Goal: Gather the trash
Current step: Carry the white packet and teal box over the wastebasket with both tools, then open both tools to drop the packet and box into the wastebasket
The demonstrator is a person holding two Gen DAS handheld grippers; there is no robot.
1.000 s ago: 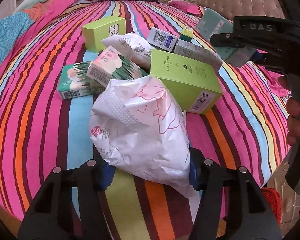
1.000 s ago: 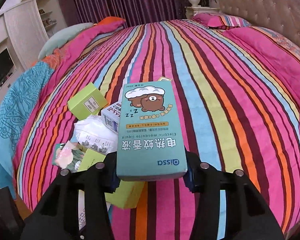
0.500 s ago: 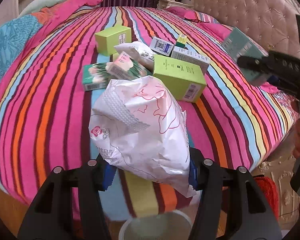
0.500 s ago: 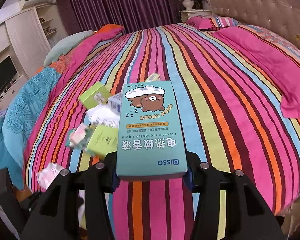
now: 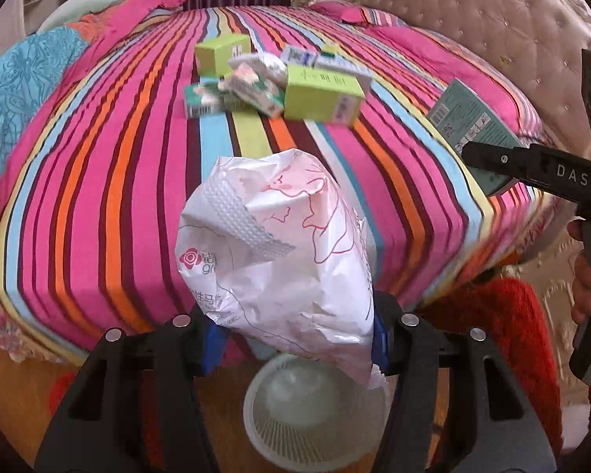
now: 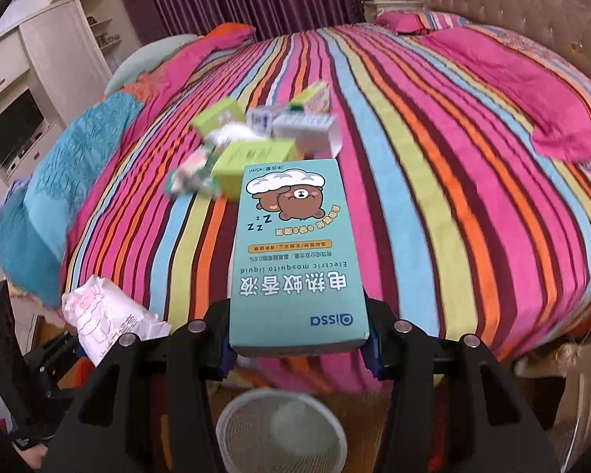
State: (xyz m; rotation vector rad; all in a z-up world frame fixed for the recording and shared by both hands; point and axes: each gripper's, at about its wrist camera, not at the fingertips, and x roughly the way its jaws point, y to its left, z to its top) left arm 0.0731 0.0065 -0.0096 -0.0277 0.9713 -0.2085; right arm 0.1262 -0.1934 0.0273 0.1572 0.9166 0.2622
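Observation:
My left gripper point(image 5: 295, 335) is shut on a crumpled white plastic bag point(image 5: 279, 252) with pink print, held over the bed's edge above a white mesh waste basket point(image 5: 315, 414) on the floor. My right gripper point(image 6: 297, 339) is shut on a teal mosquito-liquid box point(image 6: 295, 252) with a bear picture, also above the basket point(image 6: 281, 429). The teal box point(image 5: 472, 126) shows at the right of the left wrist view, the white bag point(image 6: 110, 315) at the lower left of the right wrist view.
A pile of trash lies on the striped bed point(image 5: 118, 157): green boxes point(image 5: 321, 96), a small green box point(image 5: 220, 53), tissue packs point(image 5: 232, 96), white boxes point(image 6: 303, 126). A padded headboard point(image 5: 472, 12) stands at the right. A red rug point(image 5: 504, 315) lies on the floor.
Both grippers have pulled back from the trash pile past the bed's edge, each with its item. The waste basket has come into view below them.

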